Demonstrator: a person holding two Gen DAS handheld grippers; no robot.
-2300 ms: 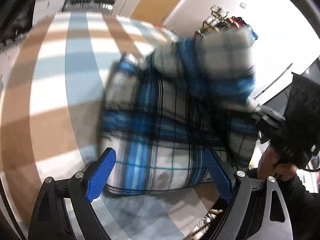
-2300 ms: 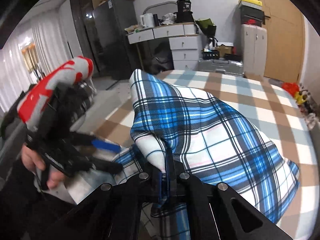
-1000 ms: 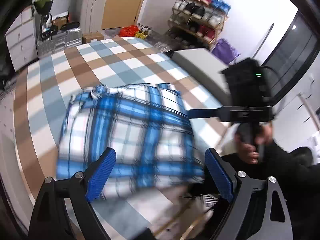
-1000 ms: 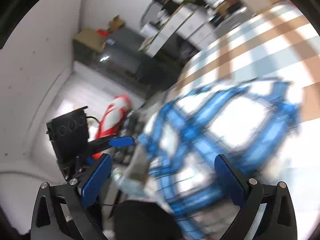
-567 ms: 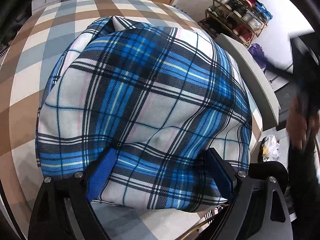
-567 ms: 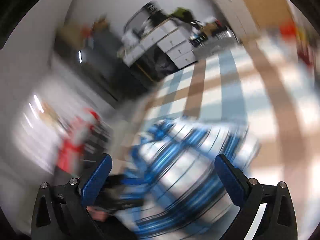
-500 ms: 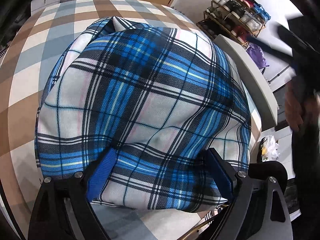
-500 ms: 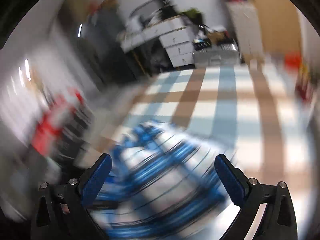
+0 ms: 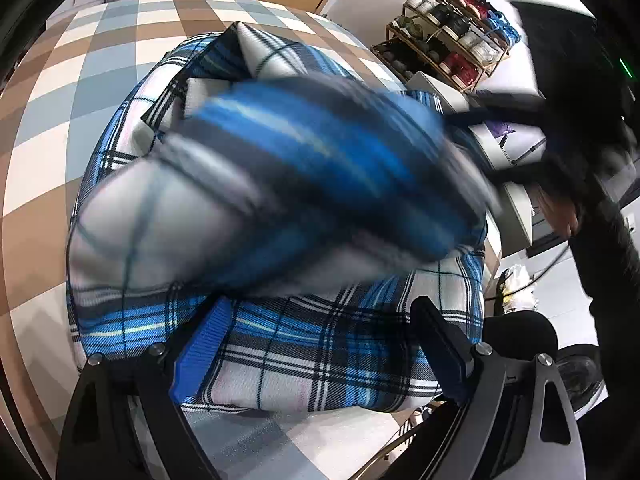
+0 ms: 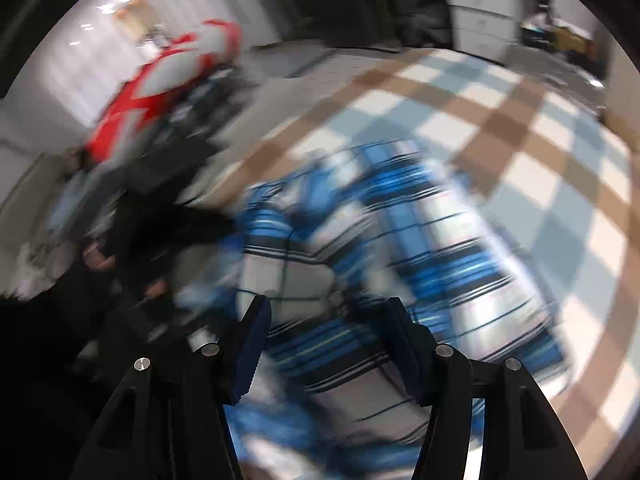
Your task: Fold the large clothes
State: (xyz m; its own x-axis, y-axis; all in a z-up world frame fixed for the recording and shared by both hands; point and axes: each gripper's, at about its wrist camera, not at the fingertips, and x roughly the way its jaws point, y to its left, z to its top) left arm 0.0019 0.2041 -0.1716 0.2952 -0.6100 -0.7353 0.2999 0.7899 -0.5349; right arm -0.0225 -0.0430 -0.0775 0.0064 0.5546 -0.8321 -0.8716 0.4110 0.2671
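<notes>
Currently a blue plaid garment (image 9: 304,320) is being shown lying in a folded bundle on the surface w/ a brown, grey-blue and white checked cover (image 9: 100,60). Its near edge is sitting betw. the blue-padded fingers (image 9: 202,354) of the left hand-held gripper (image 9: 320,356), whose jaws are being held spread wide, one on either side of the cloth, nothing being pinched. An upper layer of the same garment is being seen as a motion-smeared blue and grey mass across the middle of the left wrist view, above the sharper bottom layer; a pale folded corner is sticking up at the far end.

On the right of that view the right hand-held gripper (image 9: 480,118) is being seen as a dark blurred shape reaching in toward the smeared layer, gripped by a hand (image 9: 556,212) in a dark sleeve. Whether it is touching the cloth cannot be told.

From the right wrist view, heavily blurred, the garment (image 10: 380,240) is being seen spread ahead of and under the right gripper (image 10: 324,344). Its jaws are standing apart, approx. half spread, w/ cloth lying betw. them but not being clamped. A red and white object (image 10: 160,84) is being seen at upper left, off the surface. A shoe rack (image 9: 452,28) is standing by the wall in the left wrist view.
</notes>
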